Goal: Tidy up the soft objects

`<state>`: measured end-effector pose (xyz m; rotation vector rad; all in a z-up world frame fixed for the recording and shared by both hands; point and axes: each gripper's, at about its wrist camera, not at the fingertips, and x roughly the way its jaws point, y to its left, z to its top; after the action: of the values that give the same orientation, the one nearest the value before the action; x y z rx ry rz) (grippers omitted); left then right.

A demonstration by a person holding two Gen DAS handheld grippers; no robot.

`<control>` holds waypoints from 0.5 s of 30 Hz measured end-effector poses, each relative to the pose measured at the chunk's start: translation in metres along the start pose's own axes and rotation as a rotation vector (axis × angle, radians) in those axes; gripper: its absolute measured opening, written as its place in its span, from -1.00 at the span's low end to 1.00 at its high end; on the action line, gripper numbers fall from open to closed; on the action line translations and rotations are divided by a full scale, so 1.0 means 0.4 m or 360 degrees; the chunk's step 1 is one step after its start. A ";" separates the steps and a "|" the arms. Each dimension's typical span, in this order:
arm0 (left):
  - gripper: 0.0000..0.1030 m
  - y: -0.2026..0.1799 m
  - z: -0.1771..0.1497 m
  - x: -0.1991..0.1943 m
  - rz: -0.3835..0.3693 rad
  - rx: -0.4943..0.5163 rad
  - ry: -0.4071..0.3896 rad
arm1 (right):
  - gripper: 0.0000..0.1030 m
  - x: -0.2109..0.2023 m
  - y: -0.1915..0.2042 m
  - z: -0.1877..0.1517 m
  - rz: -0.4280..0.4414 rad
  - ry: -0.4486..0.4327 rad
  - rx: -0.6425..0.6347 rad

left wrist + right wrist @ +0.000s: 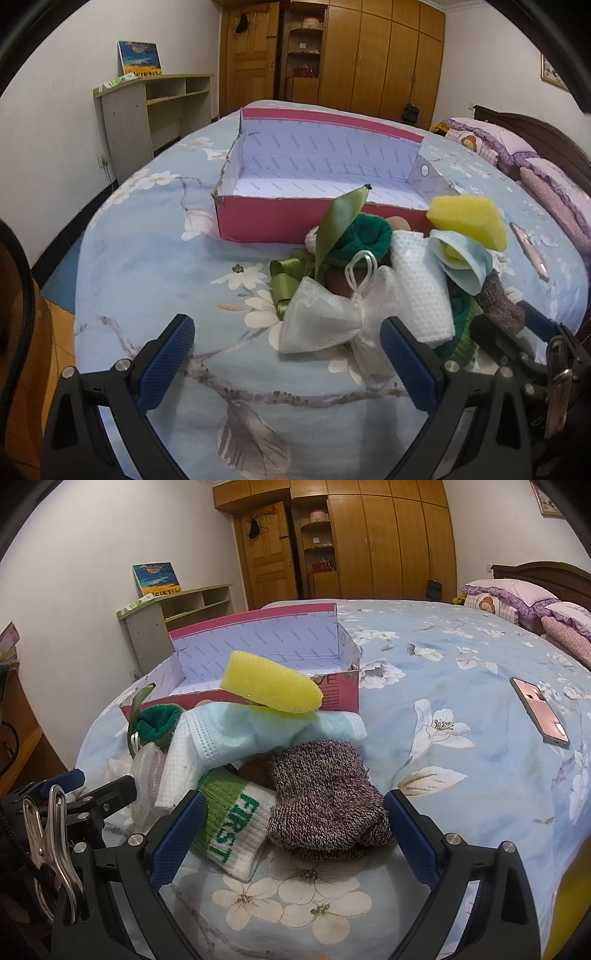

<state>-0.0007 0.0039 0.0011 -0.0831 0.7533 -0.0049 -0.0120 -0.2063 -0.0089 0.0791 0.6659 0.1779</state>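
Porous yellow foam sponge (271, 692) tops a coarse speckled knit sock (325, 794), glossy green satin ribbon (334, 225), cardboard box (280, 218).

A pink phone (539, 712) lay on the flowered bed (461, 657), well apart from the purple pillows (517, 598). A painting (140, 58) leaned on a shelf unit (155, 107) beside wooden wardrobes (380, 51).

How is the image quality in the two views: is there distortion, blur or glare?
Left wrist view: strong fisheye bending, dark corners, the pink box edges curve; the open left claw looks sharp. Right wrist view: same bending, even indoor light, soft shadows under the knitted sock; the phone shows slight glare.
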 end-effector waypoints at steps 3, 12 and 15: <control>0.99 0.011 0.002 0.002 -0.0034 -0.0021 0.0017 | 0.91 0.003 0.000 -0.001 -0.0003 0.0003 -0.0004; 0.99 0.038 0.001 -0.012 -0.0038 0.0020 0.0011 | 0.91 0.004 0.003 -0.007 0.0007 0.0010 0.0007; 0.97 0.051 0.004 -0.019 -0.0044 0.0004 0.0017 | 0.91 0.002 0.001 -0.005 0.0014 0.0011 0.0014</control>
<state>-0.0057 0.0246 0.0057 -0.0912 0.7628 -0.0326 -0.0126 -0.2057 -0.0110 0.0901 0.6731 0.1838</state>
